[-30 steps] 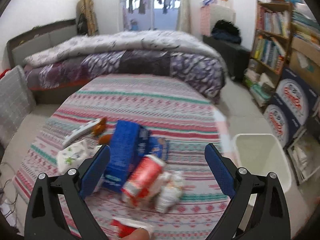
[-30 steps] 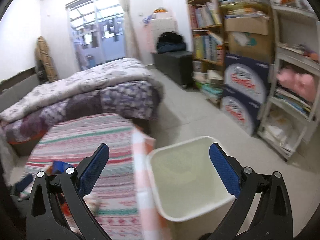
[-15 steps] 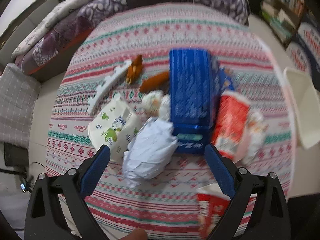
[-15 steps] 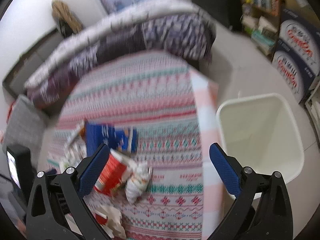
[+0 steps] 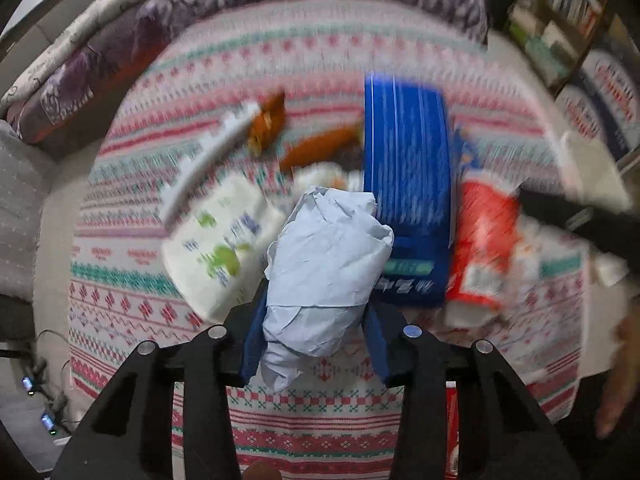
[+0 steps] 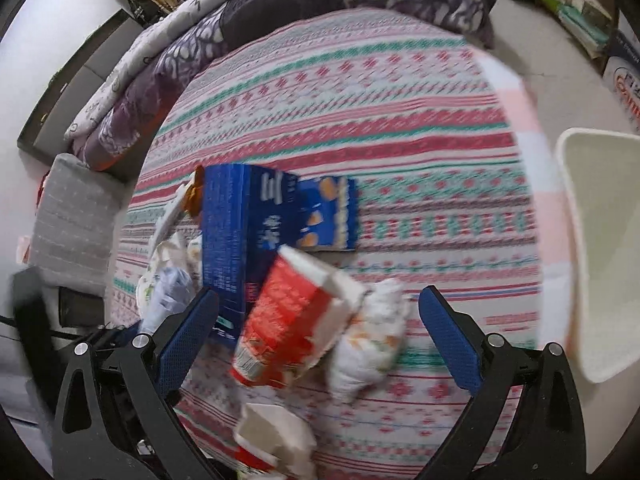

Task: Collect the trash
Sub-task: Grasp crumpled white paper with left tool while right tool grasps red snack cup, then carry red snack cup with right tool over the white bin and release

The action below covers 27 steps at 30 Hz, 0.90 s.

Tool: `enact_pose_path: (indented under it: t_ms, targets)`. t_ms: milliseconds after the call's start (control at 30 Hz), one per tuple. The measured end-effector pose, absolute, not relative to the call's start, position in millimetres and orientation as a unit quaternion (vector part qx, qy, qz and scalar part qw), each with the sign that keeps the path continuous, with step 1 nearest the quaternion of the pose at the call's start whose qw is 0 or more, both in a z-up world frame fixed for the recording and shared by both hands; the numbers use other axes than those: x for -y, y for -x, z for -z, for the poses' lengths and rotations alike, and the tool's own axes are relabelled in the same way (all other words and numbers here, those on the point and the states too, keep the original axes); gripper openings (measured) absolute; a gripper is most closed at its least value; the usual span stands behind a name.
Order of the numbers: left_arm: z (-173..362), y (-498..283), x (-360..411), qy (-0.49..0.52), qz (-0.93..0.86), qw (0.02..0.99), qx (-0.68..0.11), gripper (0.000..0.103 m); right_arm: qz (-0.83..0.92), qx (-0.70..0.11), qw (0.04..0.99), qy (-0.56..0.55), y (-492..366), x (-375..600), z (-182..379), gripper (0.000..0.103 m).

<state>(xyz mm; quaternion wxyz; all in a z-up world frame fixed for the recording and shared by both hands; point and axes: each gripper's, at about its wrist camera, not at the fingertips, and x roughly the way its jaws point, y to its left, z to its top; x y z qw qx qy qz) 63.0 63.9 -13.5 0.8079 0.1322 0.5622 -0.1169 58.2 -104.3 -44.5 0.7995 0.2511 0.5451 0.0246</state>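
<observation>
The trash sits in 1 loose heap near the close edge of a patterned cloth (image 6: 400, 120), woven-looking, striped in red, teal and white.

The left gripper (image 5: 314, 326) has just been closing, and its 2 blue pads now press from both sides on a crumpled ball of pale paper (image 5: 324, 264), creased and bulging out above the jaws. The right gripper (image 6: 318, 340) hangs wide apart over the heap with nothing pinched; between its 2 textured blue fingers (image 6: 188, 336) lie a red-and-white carton (image 6: 288, 320), boxy and dented at its open end, and a scrunched white wrapper (image 6: 368, 340) touching the carton's right side.

Counting the rest, there are 2 blue boxes: 1 tall dark blue carton (image 6: 230, 240) with fine ribbed lines, standing against the red one, and 1 flatter blue biscuit box (image 6: 328, 214) lying just behind it. Left of the tall carton lies 1 soft white pack with green prints (image 5: 216, 248), 1 long white plastic strip (image 5: 204, 160) with a notched edge, and 2 brown-orange scraps (image 5: 266, 124), too blurred to make out. 1 more torn red-and-white piece (image 6: 276, 440) lies nearest the cloth's front edge.

Off the cloth's right side stands 1 cream plastic bin (image 6: 592, 240), squared and smooth-walled. Beyond the cloth is 1 bed with a rumpled purple-and-white quilt (image 6: 280, 4).
</observation>
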Motion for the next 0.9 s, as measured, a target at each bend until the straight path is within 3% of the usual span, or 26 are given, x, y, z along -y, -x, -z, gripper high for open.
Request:
enact_pose_path:
  t_ms: [100, 233, 333, 400, 600, 900]
  targets:
    - [-8, -65, -72, -0.102, 0.113, 0.827, -0.541, 0.043, -0.027, -0.555, 0.794, -0.247, -62, 91, 52, 0.088]
    - [-24, -74, -88, -0.062, 0.107, 0.842, -0.525, 0.043, -0.029, -0.561, 0.797, -0.220, -68, 78, 60, 0.086]
    - [-23, -82, -91, -0.049, 0.102, 0.841, -0.529, 0.043, -0.033, -0.554, 0.805, -0.207, -67, 73, 60, 0.071]
    - [-20, -83, -92, -0.052, 0.101, 0.840, -0.531, 0.043, -0.041, -0.550, 0.807, -0.211, -68, 72, 64, 0.052]
    - [-14, -83, -94, -0.050, 0.104, 0.842, -0.527, 0.043, -0.061, -0.536, 0.807, -0.239, -66, 77, 62, 0.035]
    - [-27, -83, -88, -0.018, 0.113, 0.862, -0.494, 0.043, -0.068, -0.469, 0.841, -0.261, -59, 98, 26, 0.031]
